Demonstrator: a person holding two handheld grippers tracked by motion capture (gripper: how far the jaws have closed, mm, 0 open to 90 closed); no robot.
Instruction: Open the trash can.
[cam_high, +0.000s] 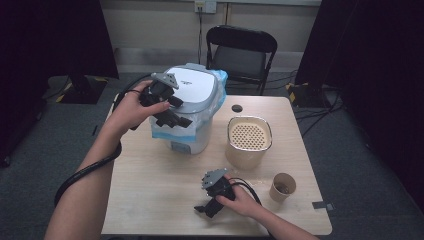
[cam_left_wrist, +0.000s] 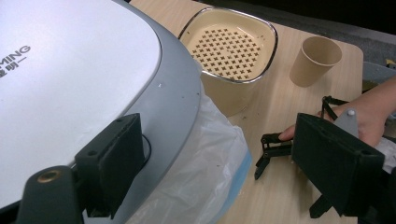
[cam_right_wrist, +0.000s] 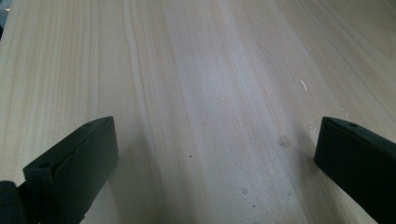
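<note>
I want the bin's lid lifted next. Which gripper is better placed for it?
Probably the left gripper: its open jaws already sit at the bin lid edge. The right gripper rests open on the table.

The bin (cam_high: 192, 107) was white with a grey lid rim and a pale blue bag. The cream basket (cam_high: 249, 135) had a dotted grid; the cup (cam_high: 282, 186) was tan; the table (cam_high: 160, 185) was light wood.

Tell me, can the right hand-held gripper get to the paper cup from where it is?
Probably yes. The right hand-held gripper rests open on the table, and the paper cup stands just beside it with bare wood between them. The jaws point away from the cup, so the hand must turn.
</note>
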